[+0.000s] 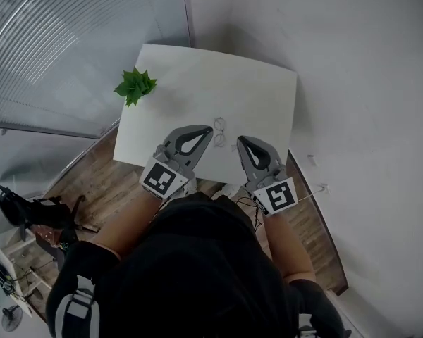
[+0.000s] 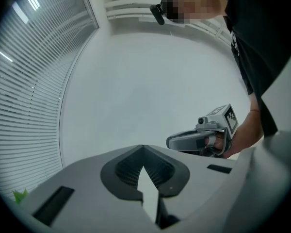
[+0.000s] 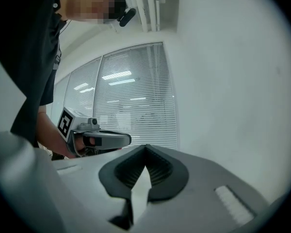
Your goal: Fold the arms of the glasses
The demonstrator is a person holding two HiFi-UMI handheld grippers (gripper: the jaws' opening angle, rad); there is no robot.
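Note:
A thin wire-framed pair of glasses point(image 1: 220, 133) lies on the white table point(image 1: 257, 94) near its front edge, seen only in the head view and too small to tell how its arms stand. Both grippers are held up off the table, level and side by side, with the glasses showing between their tips. My left gripper point(image 1: 209, 130) is shut and holds nothing; its jaws point(image 2: 143, 147) meet at the tip. My right gripper point(image 1: 242, 141) is shut too and empty point(image 3: 145, 146). Each gripper view shows the other gripper: the right one point(image 2: 203, 139), the left one point(image 3: 103, 140).
A small green plant point(image 1: 135, 85) stands at the table's far left corner. Window blinds point(image 1: 49, 41) run along the left; a plain wall point(image 1: 366, 83) lies behind and to the right. Wooden floor point(image 1: 92, 182) shows by the table's near side.

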